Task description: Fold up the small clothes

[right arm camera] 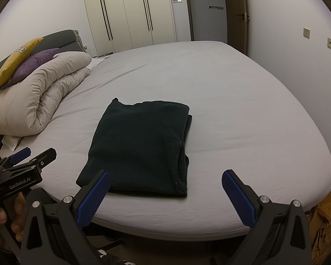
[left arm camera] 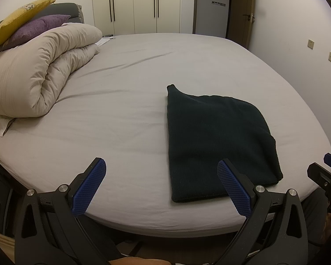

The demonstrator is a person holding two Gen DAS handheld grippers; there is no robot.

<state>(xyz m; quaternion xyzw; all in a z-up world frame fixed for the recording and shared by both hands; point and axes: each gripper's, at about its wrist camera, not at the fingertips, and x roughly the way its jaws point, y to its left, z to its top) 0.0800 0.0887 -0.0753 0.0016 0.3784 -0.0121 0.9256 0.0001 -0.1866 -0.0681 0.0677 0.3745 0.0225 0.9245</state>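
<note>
Holding both grippers wide and empty, we see the folded dark green knit garment [right arm camera: 141,148] running lengthwise away; our right gripper [right arm camera: 165,196] sits squarely before it, our left gripper [left arm camera: 161,185] off its left edge.

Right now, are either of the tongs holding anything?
Nothing is held: left tongs and right tongs are open, short of the folded dark garment.

I stand at the foot of a bed [left arm camera: 143,70] under a smooth grey sheet. At its head end, on my left, a beige duvet [left arm camera: 39,70] lies rolled up on the sheet, with a purple cushion [left arm camera: 39,27] and a yellow cushion [left arm camera: 19,19] leaning on top of it against the dark headboard [right arm camera: 61,39]. Beyond the bed stands a cream wardrobe [left arm camera: 134,4] with long dark handles. Right of the wardrobe, a door [right arm camera: 236,11] stands open. Two wall sockets [right arm camera: 306,33] sit on the wall right of the bed.
</note>
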